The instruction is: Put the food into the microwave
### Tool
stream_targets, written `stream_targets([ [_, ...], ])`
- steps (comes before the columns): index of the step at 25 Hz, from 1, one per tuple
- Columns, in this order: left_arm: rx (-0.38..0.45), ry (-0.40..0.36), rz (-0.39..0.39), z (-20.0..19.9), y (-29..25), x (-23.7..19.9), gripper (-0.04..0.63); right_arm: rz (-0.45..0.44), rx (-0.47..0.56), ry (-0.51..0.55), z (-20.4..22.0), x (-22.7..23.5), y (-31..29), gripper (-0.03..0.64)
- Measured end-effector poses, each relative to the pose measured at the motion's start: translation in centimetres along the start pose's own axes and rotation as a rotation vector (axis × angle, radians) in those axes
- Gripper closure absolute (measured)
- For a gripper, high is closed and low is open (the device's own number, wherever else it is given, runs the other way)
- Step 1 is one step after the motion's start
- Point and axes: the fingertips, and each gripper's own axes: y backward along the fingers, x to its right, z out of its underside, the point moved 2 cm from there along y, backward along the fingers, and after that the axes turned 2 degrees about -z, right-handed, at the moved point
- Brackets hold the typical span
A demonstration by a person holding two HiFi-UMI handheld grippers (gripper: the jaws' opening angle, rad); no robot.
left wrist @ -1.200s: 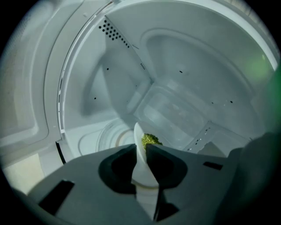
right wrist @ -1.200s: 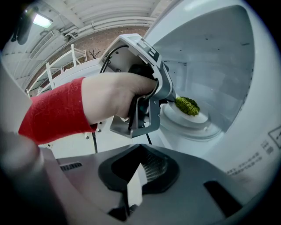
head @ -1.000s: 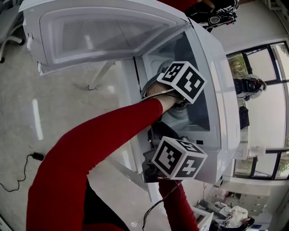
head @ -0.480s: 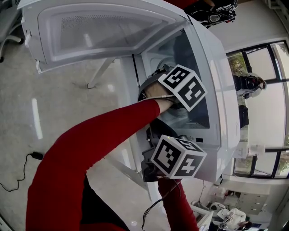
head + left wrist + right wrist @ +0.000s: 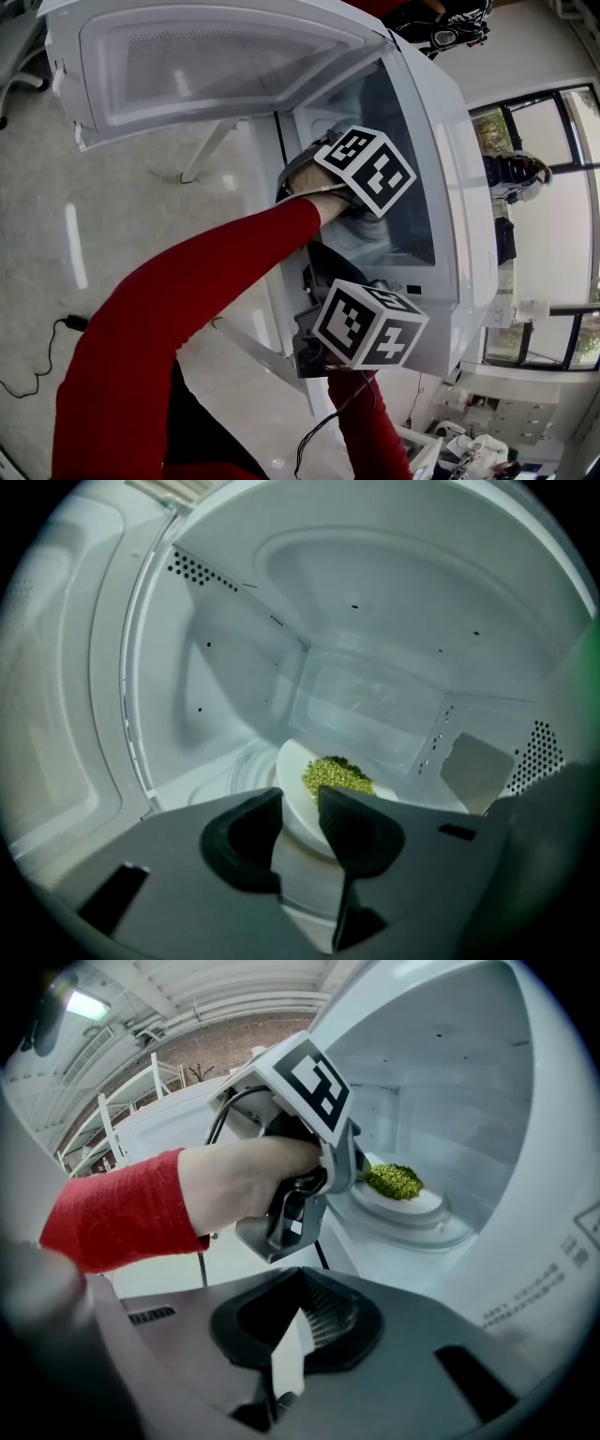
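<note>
Food (image 5: pixel 337 775): one heap, one plate (image 5: pixel 292 789), one microwave (image 5: pixel 375 592).

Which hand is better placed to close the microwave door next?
Probably the right hand-held gripper: shut, empty, outside the microwave. The left hand-held gripper is inside, jaws just opening off the plate, whose rim sits between them.

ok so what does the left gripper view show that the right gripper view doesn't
Only the left gripper view: the cavity's perforated vents, and the left gripper, whose jaws have just been opening and stand apart, the near rim of the plate in the gap, not pressed. Only the right gripper view: the hand and red sleeve holding that gripper, and its marker cube. Both: the green food on the plate inside the microwave.
</note>
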Motion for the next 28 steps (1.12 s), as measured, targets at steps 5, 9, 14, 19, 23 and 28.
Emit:
stream_targets([
  [5, -0.010, -0.007, 0.006, 0.1, 0.0, -0.1, 0.477, 0.005, -0.007, -0.007, 0.2, 0.2, -0.1, 0.603],
  [9, -0.015, -0.039, -0.010, 0.4, -0.2, -0.1, 0.469, 0.003, -0.007, -0.009, 0.1, 0.1, -0.1, 0.603],
  [14, -0.001, -0.098, -0.038, 0.6, -0.1, 0.1, 0.465, 0.001, -0.005, -0.008, 0.1, 0.1, 0.0, 0.603],
  [19, 0.003, -0.074, -0.017, 0.6, -0.1, -0.1, 0.465, -0.003, -0.006, -0.011, 0.4, 0.1, -0.1, 0.603],
  [23, 0.064, -0.011, 0.040, -0.6, 1.1, -0.7, 0.479, -0.010, 0.008, -0.013, 0.2, -0.1, 0.0, 0.603],
  [28, 0.138, 0.046, 0.081, -2.0, 3.8, -1.9, 0.578, -0.012, 0.053, -0.018, -1.1, -0.6, 0.4, 0.603],
])
